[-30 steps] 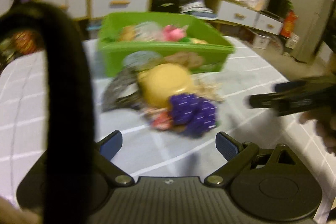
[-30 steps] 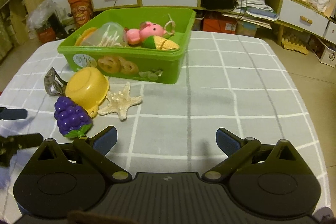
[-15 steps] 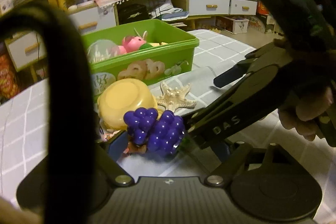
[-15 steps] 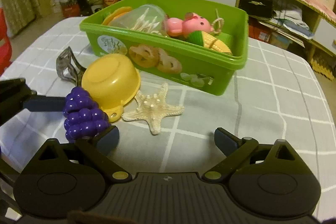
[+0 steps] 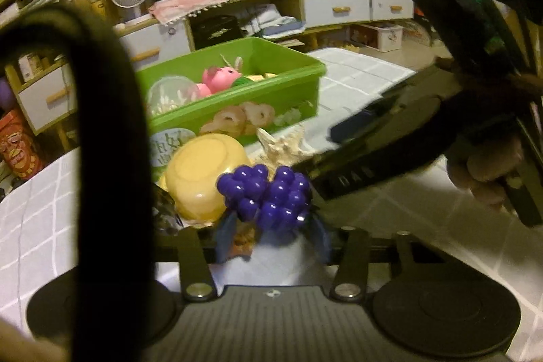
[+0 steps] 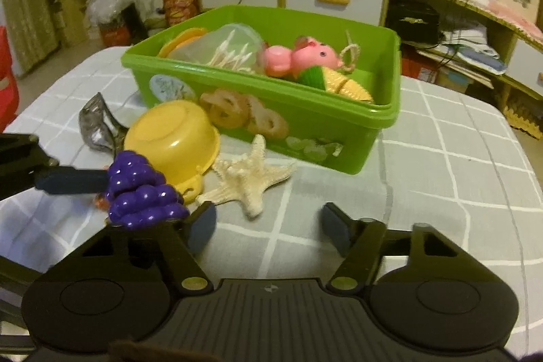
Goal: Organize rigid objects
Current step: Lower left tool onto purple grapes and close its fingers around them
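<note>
A purple toy grape bunch (image 5: 268, 195) sits on the grey checked cloth, and my left gripper (image 5: 273, 236) is shut on its base. From the right wrist view, one left finger (image 6: 68, 180) presses the grapes (image 6: 142, 192) from the left. My right gripper (image 6: 268, 226) points at a pale starfish (image 6: 247, 178); its jaws are closing. The starfish lies just past the tips, untouched. An upturned yellow bowl (image 6: 173, 134) rests against the grapes. Behind stands a green bin (image 6: 356, 138) holding a pink pig toy (image 6: 298, 56), toy corn and a clear tub of cotton swabs.
A dark translucent clip-like thing (image 6: 96, 124) lies left of the bowl. A thick black cable (image 5: 101, 124) blocks the left of the left wrist view. The right gripper's body (image 5: 407, 141) and a hand (image 5: 488, 165) fill its right side. Shelves and drawers stand beyond the table.
My left jaws closed from wide open onto the grapes. My right gripper came nearer to the starfish and bowl, and its jaws have narrowed.
</note>
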{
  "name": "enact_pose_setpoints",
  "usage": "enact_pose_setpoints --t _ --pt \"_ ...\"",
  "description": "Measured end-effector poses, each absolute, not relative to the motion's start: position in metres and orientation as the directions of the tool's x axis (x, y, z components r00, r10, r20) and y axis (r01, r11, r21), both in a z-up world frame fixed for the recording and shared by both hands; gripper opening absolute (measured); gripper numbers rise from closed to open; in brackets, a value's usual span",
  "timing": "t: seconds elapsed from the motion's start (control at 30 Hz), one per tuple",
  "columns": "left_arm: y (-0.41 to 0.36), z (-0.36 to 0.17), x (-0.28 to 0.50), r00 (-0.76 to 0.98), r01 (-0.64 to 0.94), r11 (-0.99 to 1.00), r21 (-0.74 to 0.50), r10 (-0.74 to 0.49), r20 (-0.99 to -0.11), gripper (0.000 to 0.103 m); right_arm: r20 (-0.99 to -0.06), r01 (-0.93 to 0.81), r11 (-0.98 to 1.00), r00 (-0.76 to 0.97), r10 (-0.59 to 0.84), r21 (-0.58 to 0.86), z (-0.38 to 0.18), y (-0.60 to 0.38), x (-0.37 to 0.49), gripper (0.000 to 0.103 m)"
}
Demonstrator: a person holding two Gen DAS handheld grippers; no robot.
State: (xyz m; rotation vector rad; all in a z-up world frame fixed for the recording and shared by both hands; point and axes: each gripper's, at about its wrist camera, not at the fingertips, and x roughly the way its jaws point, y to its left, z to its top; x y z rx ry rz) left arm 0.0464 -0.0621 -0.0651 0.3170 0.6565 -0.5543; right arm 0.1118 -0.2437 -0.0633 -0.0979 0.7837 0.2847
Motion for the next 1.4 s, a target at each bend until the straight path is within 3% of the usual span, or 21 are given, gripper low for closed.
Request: enact_pose_setpoints --t 0.1,0.3,0.57,0.83,0.9,1.0,1.4 --pt "-0.062 -0.067 0.038 0.666 0.593 0.792 0.146 -0.38 -0.642 0.015 -0.706 -0.288 0.958 0.676 0.211 0.01 -0.061 -0.244 0.115 0.046" --pt "-0.052 -0.068 0.032 0.684 0.581 0.8 0.15 -0.38 -0.623 0.015 -0.71 -0.274 0.962 0.675 0.203 0.014 -0.059 -0.248 0.114 0.034" --pt "-0.052 -0.068 0.028 0.703 0.563 0.81 0.163 -0.366 -0.61 0.019 -0.725 -0.221 0.975 0.67 0.16 0.011 -0.059 -0.265 0.11 0.033" --pt "-0.071 -0.064 0.046 0.701 0.558 0.816 0.149 -0.368 -0.611 0.035 -0.727 -0.222 0.974 0.663 0.18 0.039 -0.06 -0.271 0.115 0.055" --pt "-0.073 -0.065 0.053 0.694 0.559 0.818 0.139 -0.369 -0.618 0.039 -0.727 -0.237 0.97 0.659 0.193 0.042 -0.061 -0.266 0.117 0.066" --pt "-0.076 -0.065 0.06 0.679 0.567 0.815 0.115 -0.384 -0.626 0.041 -0.727 -0.263 0.964 0.654 0.209 0.041 -0.063 -0.256 0.121 0.073" --pt "-0.061 -0.062 0.058 0.671 0.534 0.844 0.047 -0.389 -0.631 0.038 -0.717 -0.275 0.961 0.663 0.215 0.035 -0.065 -0.247 0.135 0.079"
